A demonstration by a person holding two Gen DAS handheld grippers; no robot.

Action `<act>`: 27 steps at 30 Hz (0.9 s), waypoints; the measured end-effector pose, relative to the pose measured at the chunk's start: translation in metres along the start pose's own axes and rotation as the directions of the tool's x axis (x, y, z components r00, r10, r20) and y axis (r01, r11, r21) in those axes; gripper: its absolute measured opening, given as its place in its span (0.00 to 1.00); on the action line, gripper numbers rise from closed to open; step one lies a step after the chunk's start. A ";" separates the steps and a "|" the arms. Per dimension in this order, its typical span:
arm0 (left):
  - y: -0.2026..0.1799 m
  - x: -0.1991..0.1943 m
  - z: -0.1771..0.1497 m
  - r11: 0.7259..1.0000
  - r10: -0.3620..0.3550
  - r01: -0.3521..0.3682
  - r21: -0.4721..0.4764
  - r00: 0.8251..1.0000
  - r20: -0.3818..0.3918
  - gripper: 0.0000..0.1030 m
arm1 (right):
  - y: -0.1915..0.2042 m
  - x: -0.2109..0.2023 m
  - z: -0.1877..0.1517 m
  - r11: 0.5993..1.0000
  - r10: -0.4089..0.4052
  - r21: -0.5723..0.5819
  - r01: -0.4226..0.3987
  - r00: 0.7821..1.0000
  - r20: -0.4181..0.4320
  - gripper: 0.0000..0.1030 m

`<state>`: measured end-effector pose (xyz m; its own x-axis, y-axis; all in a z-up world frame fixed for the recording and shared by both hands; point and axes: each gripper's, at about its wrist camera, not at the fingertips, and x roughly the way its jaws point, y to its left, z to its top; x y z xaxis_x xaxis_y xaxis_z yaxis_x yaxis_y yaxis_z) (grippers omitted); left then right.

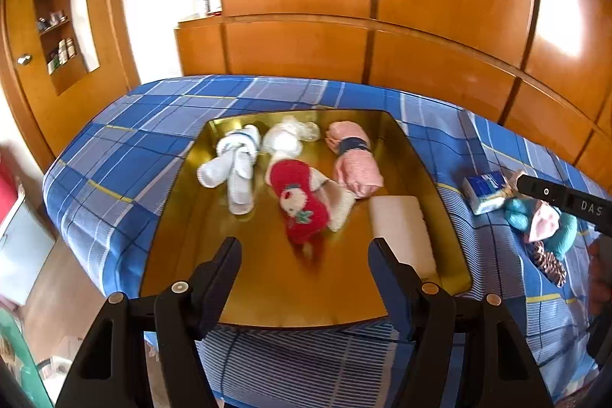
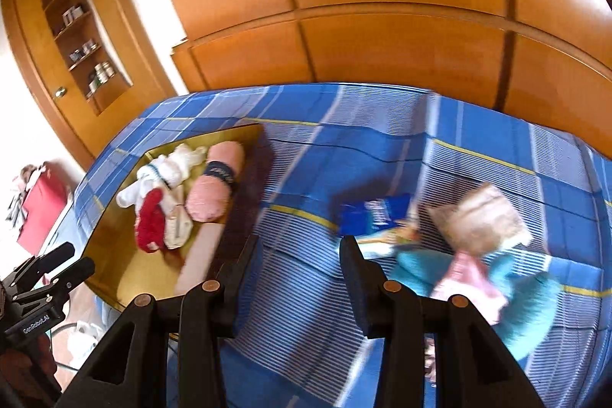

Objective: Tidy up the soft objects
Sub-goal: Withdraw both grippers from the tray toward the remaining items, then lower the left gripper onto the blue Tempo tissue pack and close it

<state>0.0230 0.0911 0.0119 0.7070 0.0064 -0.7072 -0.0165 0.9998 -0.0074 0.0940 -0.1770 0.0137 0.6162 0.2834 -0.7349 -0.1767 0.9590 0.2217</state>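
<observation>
A gold tray [image 1: 267,278] lies on the blue plaid bed. In it lie a white knotted cloth [image 1: 235,165], a white plush [image 1: 285,138], a red knitted piece with a face [image 1: 302,203], a pink roll with a dark band [image 1: 354,159] and a cream pad [image 1: 403,228]. My left gripper [image 1: 304,251] is open and empty over the tray's near half. My right gripper [image 2: 296,255] is open and empty above the bedspread, between the tray [image 2: 111,255] and a pile with a blue packet [image 2: 376,213], a teal cloth [image 2: 528,301], a pink cloth [image 2: 468,282] and a beige pouch [image 2: 484,220].
The bed [image 1: 126,155] fills the middle, its edge dropping off at left. Orange wooden wardrobes [image 1: 382,6] stand behind it. A cabinet door with open shelves [image 1: 57,14] is at left. A red box [image 2: 42,205] stands on the floor at left.
</observation>
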 end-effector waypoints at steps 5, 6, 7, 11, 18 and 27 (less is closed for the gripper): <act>-0.018 0.002 -0.001 0.999 -0.020 0.020 0.046 1.000 -0.011 0.67 | -0.025 -0.012 -0.005 0.999 -0.036 0.031 0.035 0.999 0.015 0.40; -0.021 0.003 -0.001 0.998 -0.023 0.024 0.053 1.000 -0.014 0.67 | -0.029 -0.014 -0.006 0.998 -0.042 0.036 0.042 0.999 0.018 0.40; -0.026 0.004 -0.001 0.998 -0.028 0.029 0.064 0.999 -0.017 0.67 | -0.034 -0.017 -0.006 0.998 -0.050 0.043 0.049 0.998 0.022 0.40; -0.040 0.005 0.000 0.994 -0.042 0.044 0.101 0.999 -0.021 0.67 | -0.061 -0.028 -0.007 0.992 -0.091 0.089 0.087 0.995 0.044 0.40; -0.071 0.009 0.005 0.980 -0.079 0.084 0.179 0.996 -0.031 0.67 | -0.119 -0.047 -0.015 0.954 -0.177 0.259 0.151 0.981 0.082 0.40; -0.128 0.026 0.022 0.950 -0.149 0.162 0.269 0.986 -0.069 0.67 | -0.164 -0.053 -0.026 0.877 -0.220 0.449 0.172 0.974 0.057 0.40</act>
<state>0.0594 -0.0362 0.0102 0.6508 -0.1434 -0.7456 0.2887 0.9550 0.0683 0.0702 -0.3494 -0.0006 0.6830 0.0644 -0.7276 0.2958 0.8864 0.3562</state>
